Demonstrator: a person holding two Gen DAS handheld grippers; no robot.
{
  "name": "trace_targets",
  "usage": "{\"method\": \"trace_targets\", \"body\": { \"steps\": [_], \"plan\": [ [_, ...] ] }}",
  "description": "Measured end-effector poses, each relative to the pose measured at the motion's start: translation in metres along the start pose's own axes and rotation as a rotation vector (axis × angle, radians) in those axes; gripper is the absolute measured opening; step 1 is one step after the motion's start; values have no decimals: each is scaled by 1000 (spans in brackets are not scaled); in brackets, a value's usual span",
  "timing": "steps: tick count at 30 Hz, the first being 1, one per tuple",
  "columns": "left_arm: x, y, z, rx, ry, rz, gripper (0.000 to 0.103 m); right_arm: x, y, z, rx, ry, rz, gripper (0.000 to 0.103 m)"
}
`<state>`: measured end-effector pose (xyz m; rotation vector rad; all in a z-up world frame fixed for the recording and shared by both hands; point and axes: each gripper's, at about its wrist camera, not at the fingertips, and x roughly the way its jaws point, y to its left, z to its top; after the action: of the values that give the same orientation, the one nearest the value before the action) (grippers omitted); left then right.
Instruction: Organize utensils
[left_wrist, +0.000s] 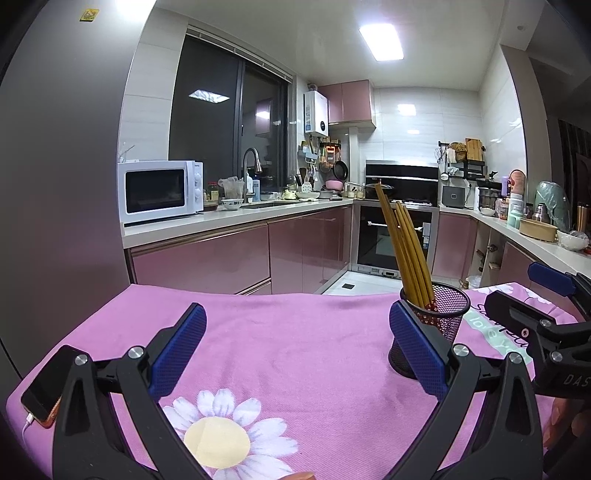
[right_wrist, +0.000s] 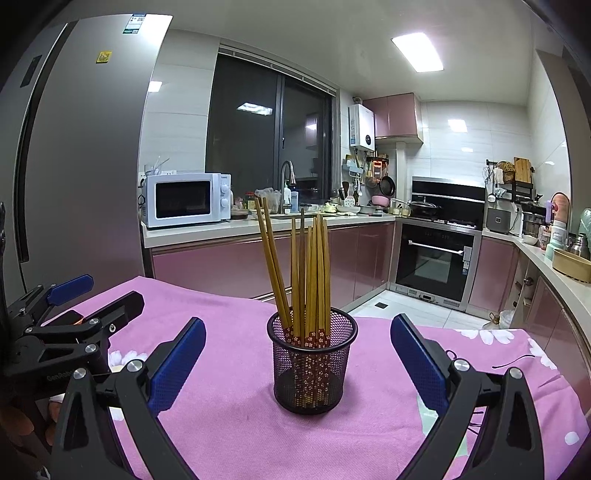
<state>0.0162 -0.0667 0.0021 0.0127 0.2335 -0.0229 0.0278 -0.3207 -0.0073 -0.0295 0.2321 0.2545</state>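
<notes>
Black wire-mesh metal cup (right_wrist: 312, 363) holding matt wooden chopsticks (right_wrist: 308, 273) with red patterned ends; woven pink cloth (right_wrist: 236, 417), matt, flower-printed; matt black plastic grippers with textured blue pads (right_wrist: 177, 363); glossy phone (left_wrist: 46, 384) at 8 o'clock.

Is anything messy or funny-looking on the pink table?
Not really. The chopsticks all stand in the black mesh cup, two leaning left. The cup is upright on the pink cloth. Nothing is spilled. A phone sits charging at the cloth's edge.
</notes>
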Motion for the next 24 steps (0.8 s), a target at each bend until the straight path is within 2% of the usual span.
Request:
{"method": "trace_targets", "body": {
  "steps": [24],
  "plan": [
    [0,3,2,-2,2,-6,98,-1,1,-2,11,-5,-9,97]
  ]
}}
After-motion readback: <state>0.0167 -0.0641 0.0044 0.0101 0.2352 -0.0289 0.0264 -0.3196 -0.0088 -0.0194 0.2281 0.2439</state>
